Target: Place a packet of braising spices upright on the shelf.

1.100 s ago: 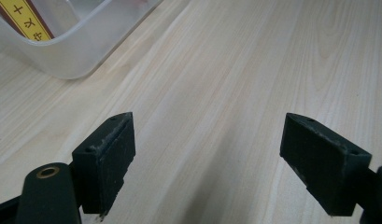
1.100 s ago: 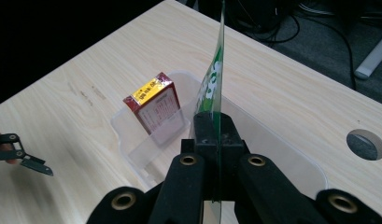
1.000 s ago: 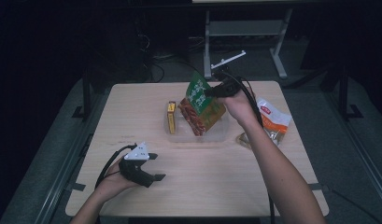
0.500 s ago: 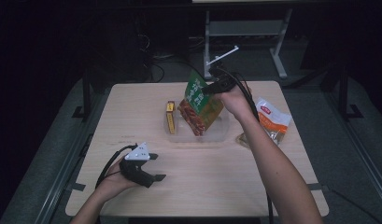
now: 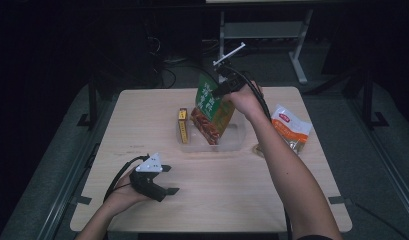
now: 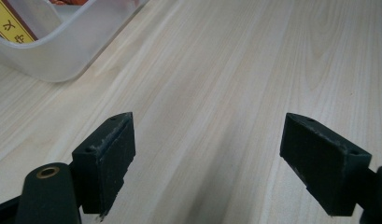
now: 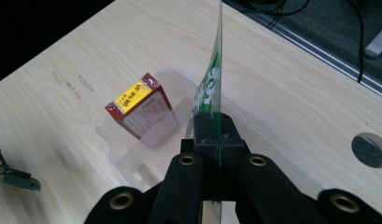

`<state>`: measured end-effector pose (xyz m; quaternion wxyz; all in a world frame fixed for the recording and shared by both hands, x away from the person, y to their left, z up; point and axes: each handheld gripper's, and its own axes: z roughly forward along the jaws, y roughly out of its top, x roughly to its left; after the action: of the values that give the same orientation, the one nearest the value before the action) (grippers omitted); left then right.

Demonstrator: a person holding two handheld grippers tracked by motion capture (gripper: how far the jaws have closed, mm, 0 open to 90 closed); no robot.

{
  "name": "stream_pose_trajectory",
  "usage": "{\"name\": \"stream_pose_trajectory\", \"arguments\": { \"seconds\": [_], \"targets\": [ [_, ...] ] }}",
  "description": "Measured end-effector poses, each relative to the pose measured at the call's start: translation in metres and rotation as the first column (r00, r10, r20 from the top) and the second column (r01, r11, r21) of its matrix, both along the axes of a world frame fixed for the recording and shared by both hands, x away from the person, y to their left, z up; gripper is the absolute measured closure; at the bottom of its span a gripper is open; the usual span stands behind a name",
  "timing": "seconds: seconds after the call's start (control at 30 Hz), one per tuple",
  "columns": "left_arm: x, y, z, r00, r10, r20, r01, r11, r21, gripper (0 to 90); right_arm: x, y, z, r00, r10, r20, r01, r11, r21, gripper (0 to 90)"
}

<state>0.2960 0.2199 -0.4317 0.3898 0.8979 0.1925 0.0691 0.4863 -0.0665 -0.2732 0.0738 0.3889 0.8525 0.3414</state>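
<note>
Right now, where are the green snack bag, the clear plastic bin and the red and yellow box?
green snack bag (image 5: 210, 99), high view, green upper face.
clear plastic bin (image 6: 62, 51), left gripper view, curved outer wall.
red and yellow box (image 7: 132, 99), right gripper view, yellow top label.

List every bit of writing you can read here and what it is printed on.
Green snack bag held by the right gripper: white characters, too blurred to read.
Red and yellow box in the clear tub: black characters on yellow label, too small to read.
Orange and white packet: red mark, unreadable.
</note>
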Motion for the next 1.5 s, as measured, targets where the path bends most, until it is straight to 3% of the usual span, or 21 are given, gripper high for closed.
{"name": "stream_pose_trajectory", "arguments": {
  "seconds": [0.13, 0.3, 0.33, 0.53, 0.77, 1.03, 1.27, 1.5],
  "targets": [
    [0.001, 0.0, -0.001, 1.0, 0.002, -0.002, -0.003, 1.0, -0.003, 17.7, 0.0, 0.0, 0.001, 0.9999, -0.005, 0.011, 0.005, 1.0, 0.019, 81.4],
    [0.0, 0.0, -0.001, 1.0, 0.001, -0.006, -0.001, 1.0, 0.002, 17.7, -0.005, -0.01, 0.006, 0.9998, 0.004, 0.021, -0.005, 0.997, 0.072, 54.3],
    [0.0, 0.0, -0.001, 1.0, 0.001, -0.005, -0.001, 1.0, 0.0, 17.7, -0.008, -0.012, 0.007, 0.9992, 0.003, 0.039, -0.005, 0.998, 0.069, 45.5],
    [0.0, 0.0, -0.002, 1.0, 0.0, -0.002, 0.0, 1.0, 0.007, 17.7, -0.025, -0.027, 0.013, 0.9949, 0.01, 0.101, -0.017, 0.997, 0.072, 30.2],
    [0.001, 0.0, -0.003, 0.9999, 0.007, -0.011, -0.007, 1.0, 0.007, 16.6, -0.051, -0.054, 0.014, 0.9826, 0.022, 0.185, -0.042, 0.993, 0.107, 26.0],
    [0.001, 0.001, -0.002, 0.9998, 0.018, -0.009, -0.018, 0.9997, 0.016, 13.4, -0.076, -0.075, 0.006, 0.9738, 0.048, 0.222, -0.08, 0.987, 0.136, 25.3],
    [0.002, 0.002, -0.004, 0.9988, 0.039, -0.03, -0.039, 0.9992, 0.01, 12.3, -0.099, -0.088, -0.011, 0.966, 0.04, 0.255, -0.079, 0.987, 0.142, 24.8],
    [0.001, 0.001, -0.005, 0.999, 0.037, -0.024, -0.036, 0.9989, 0.029, 12.3, -0.12, -0.1, -0.032, 0.9599, 0.048, 0.276, -0.093, 0.984, 0.153, 25.5]
  ]
}}
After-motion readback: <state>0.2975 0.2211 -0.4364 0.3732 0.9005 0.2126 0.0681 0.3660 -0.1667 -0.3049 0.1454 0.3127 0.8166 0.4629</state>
